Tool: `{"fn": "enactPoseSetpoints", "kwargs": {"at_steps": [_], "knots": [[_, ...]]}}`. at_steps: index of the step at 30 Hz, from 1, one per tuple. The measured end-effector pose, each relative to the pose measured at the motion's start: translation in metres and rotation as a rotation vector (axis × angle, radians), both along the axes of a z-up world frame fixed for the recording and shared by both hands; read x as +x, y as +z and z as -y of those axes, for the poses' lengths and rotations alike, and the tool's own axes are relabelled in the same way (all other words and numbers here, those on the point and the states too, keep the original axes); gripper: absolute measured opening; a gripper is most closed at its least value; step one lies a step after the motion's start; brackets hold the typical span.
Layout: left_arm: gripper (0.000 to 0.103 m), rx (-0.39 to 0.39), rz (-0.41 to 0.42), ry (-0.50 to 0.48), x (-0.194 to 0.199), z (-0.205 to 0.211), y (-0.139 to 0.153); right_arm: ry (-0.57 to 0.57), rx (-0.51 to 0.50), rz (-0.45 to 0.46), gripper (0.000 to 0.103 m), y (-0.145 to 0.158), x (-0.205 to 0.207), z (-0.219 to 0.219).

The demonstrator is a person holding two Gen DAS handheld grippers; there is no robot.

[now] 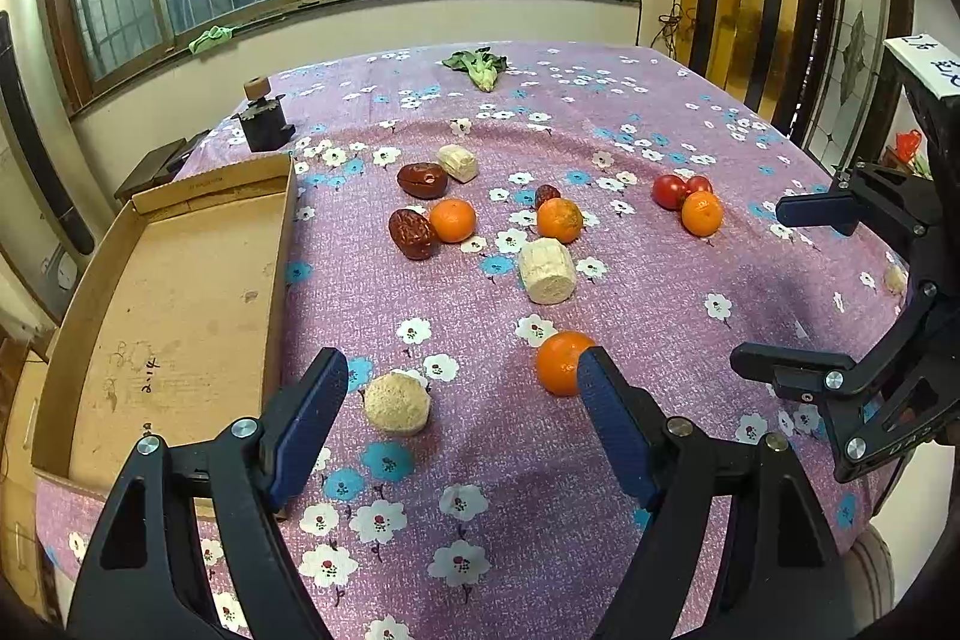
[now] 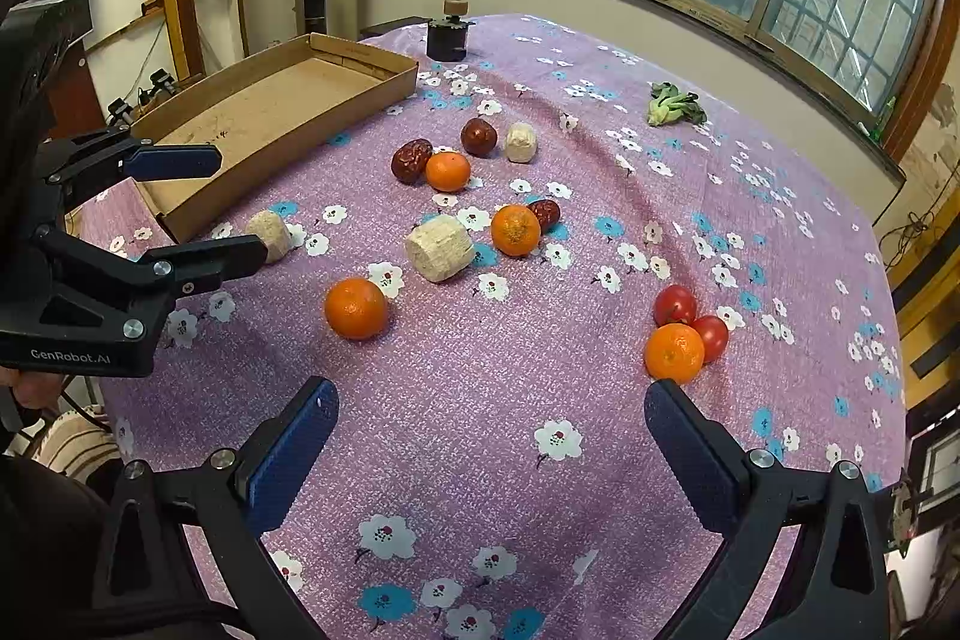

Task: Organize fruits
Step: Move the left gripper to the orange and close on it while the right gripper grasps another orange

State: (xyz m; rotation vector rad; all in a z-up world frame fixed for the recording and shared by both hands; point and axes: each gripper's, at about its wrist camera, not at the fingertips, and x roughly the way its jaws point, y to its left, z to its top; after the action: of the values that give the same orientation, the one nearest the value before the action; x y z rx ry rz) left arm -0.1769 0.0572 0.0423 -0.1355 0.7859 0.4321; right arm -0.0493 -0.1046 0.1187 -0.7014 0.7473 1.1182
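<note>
Several oranges lie on the purple flowered tablecloth (image 1: 480, 460), the nearest orange (image 1: 561, 363) (image 2: 356, 308) just beyond my left gripper's right fingertip. Another orange (image 2: 674, 352) touches two tomatoes (image 2: 675, 304) just beyond my right gripper's right fingertip. Dark red dates (image 1: 412, 233) (image 2: 411, 159) and pale cylindrical chunks (image 1: 546, 271) (image 2: 440, 247) are scattered mid-table. An empty cardboard tray (image 1: 180, 292) (image 2: 270, 106) sits at the left edge. My left gripper (image 1: 462, 388) (image 2: 210, 208) is open over the cloth, a pale chunk (image 1: 397, 403) between its fingers' line. My right gripper (image 2: 492, 400) (image 1: 792, 286) is open, holding nothing.
A leafy green vegetable (image 1: 480, 67) (image 2: 672, 103) lies at the far side. A black box with a wooden knob (image 1: 262, 121) (image 2: 449, 34) stands behind the tray. Windows and a wall lie beyond the table; bare cloth stretches in front of both grippers.
</note>
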Motion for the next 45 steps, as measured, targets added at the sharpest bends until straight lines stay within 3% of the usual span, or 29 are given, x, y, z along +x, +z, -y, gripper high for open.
{"fn": "enactPoseSetpoints", "kwargs": {"at_steps": [35,39,45], "knots": [[0.079,-0.102,-0.019,-0.087,0.011,0.008,-0.011,-0.019,0.015,-0.025,0.102,-0.004,0.012,0.011],[0.079,-0.117,-0.025,-0.118,0.025,0.012,-0.016,-0.049,0.019,-0.042,0.098,-0.012,0.025,0.009],[0.079,-0.107,-0.070,-0.151,0.050,0.015,-0.032,-0.186,0.037,-0.140,0.081,-0.029,0.077,0.009]]}}
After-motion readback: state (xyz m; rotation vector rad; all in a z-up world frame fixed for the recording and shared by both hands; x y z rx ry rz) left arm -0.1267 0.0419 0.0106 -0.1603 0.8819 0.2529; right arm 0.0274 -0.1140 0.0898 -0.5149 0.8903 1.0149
